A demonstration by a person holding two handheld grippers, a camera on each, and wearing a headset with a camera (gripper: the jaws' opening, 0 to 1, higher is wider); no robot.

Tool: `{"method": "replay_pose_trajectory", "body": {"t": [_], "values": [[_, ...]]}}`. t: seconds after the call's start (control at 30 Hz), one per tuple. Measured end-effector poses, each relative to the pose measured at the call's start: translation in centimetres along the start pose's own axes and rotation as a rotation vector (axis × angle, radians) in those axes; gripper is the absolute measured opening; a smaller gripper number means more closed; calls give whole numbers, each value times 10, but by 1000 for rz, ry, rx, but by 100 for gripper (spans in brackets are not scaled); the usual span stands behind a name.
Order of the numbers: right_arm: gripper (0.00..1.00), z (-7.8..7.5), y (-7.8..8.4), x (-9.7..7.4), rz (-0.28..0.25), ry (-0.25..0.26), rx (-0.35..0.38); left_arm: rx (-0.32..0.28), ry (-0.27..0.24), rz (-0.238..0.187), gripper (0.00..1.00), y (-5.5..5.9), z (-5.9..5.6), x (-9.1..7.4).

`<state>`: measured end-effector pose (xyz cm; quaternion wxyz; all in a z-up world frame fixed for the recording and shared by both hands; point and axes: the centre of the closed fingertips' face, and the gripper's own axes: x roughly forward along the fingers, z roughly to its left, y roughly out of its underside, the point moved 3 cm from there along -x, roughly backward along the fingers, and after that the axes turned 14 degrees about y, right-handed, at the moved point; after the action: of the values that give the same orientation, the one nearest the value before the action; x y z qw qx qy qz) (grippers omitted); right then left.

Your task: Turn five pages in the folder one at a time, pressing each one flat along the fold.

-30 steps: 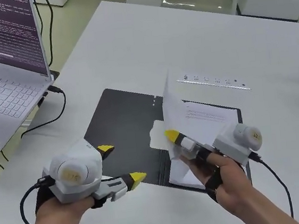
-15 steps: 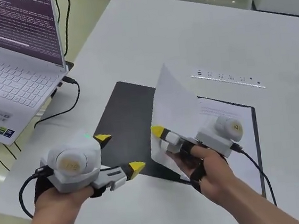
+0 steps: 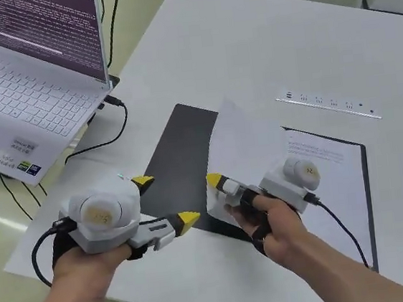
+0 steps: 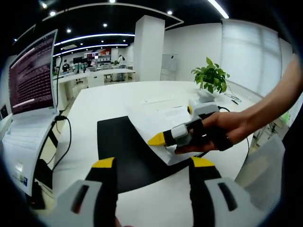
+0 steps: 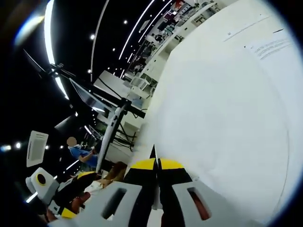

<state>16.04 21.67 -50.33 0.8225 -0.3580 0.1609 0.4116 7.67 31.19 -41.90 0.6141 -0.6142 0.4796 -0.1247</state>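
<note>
A black folder [image 3: 175,152] lies open on the white table, its left cover bare and printed pages [image 3: 333,169] on its right half. My right gripper [image 3: 215,182] is shut on the lower edge of one white page [image 3: 242,143], held lifted and leaning over the fold toward the left cover. The right gripper view has the jaws [image 5: 156,164] closed together on that page [image 5: 222,109]. My left gripper [image 3: 165,199] hovers open at the folder's near left corner, holding nothing. From the left gripper view [image 4: 152,163], the right gripper [image 4: 158,139] and page [image 4: 151,118] are just ahead, over the folder [image 4: 113,142].
An open laptop [image 3: 28,75] stands at the far left, with a black cable [image 3: 107,143] running to the folder's left edge. A white power strip [image 3: 330,103] lies behind the folder. A potted plant [image 4: 210,78] stands at the table's far end.
The right gripper has carried the page left and down across the fold, from standing nearly upright to leaning low. The left gripper has stayed open in about the same place. The head camera shifted.
</note>
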Motion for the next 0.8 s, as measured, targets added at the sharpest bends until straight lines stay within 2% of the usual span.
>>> {"method": "replay_pose_trajectory", "body": {"t": [0.1,0.3,0.47,0.63,0.8], "values": [[0,-7,5,9,32,16,-3,-13,-6,7,61,4,3,-1],[0,-23,15,24,93,59,-9,-17,-11,10,61,6,3,-2],[0,-28,20,33,96,79,18,-31,-21,5,60,5,3,-3],[0,-28,19,33,75,73,18,-30,-26,29,59,8,5,0],[12,-19,19,30,56,30,25,-29,-14,45,59,10,5,4]]}}
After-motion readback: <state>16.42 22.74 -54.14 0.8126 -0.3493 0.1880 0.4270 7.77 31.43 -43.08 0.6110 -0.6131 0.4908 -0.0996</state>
